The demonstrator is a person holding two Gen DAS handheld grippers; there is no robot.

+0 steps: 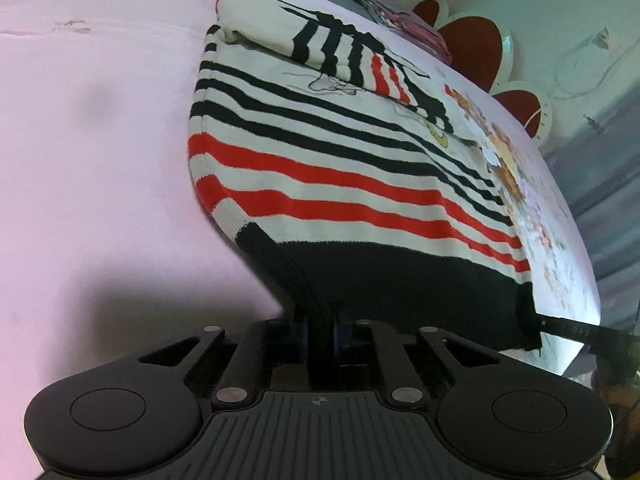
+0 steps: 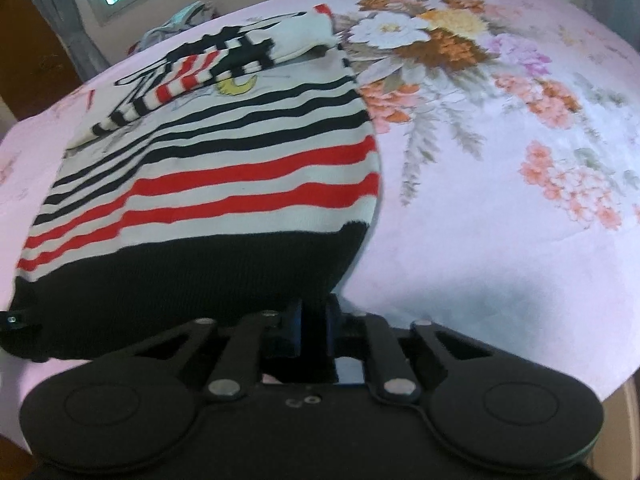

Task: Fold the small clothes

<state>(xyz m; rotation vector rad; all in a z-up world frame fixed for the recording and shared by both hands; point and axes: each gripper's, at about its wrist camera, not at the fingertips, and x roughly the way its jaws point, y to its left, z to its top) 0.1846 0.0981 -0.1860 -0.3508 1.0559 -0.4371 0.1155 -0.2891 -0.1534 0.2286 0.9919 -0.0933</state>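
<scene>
The left tool (image 1: 319, 330) is clenched on the black knitted hem at the near left corner of a small knitted sweater with black and red stripes on white (image 1: 340, 168), the cloth bunched between its blue pads. The sweater lies spread on a bed covered by a pink sheet printed with a large bouquet of flowers (image 2: 500, 240), its hem nearest the cameras and its striped sleeves (image 2: 192, 76) folded across the chest at the far end. The bouquet print lies just beside the sweater's right edge. The right tool (image 2: 314, 320) is clenched on the black hem at the near right corner. Beyond the bed's far edge sits a heap of other clothes (image 1: 404, 24), next to a red and white scalloped headboard (image 1: 476, 44).
</scene>
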